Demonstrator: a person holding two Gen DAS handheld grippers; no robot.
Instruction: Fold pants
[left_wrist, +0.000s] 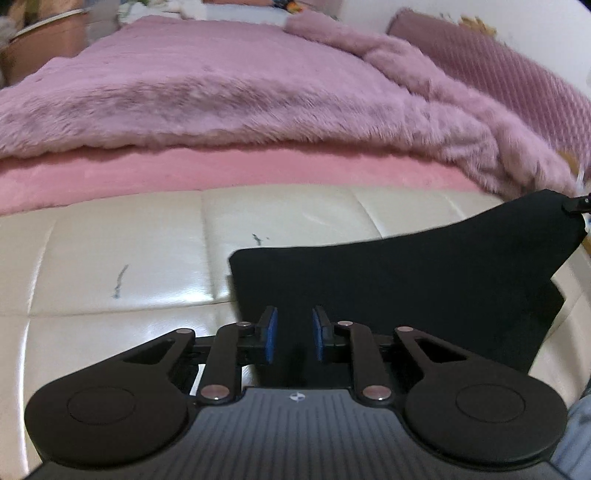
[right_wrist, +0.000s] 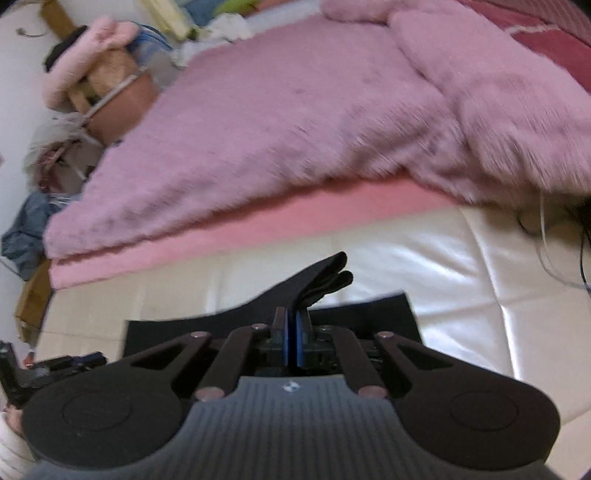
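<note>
Folding black pants (left_wrist: 424, 280) on cream bench (left_wrist: 110, 258).
Right gripper (right_wrist: 294, 328) clenched on a raised pants corner; left gripper (left_wrist: 294, 334) released, pads apart over the fabric's near edge.

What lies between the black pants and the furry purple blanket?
In the left wrist view, bare cream padded surface and then a pink sheet strip separate the black pants from the furry purple blanket. Nothing else lies there.

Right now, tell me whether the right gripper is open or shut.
Shut on the black pants: the right gripper has its blue pads together, pinching a lifted fold of fabric.
</note>
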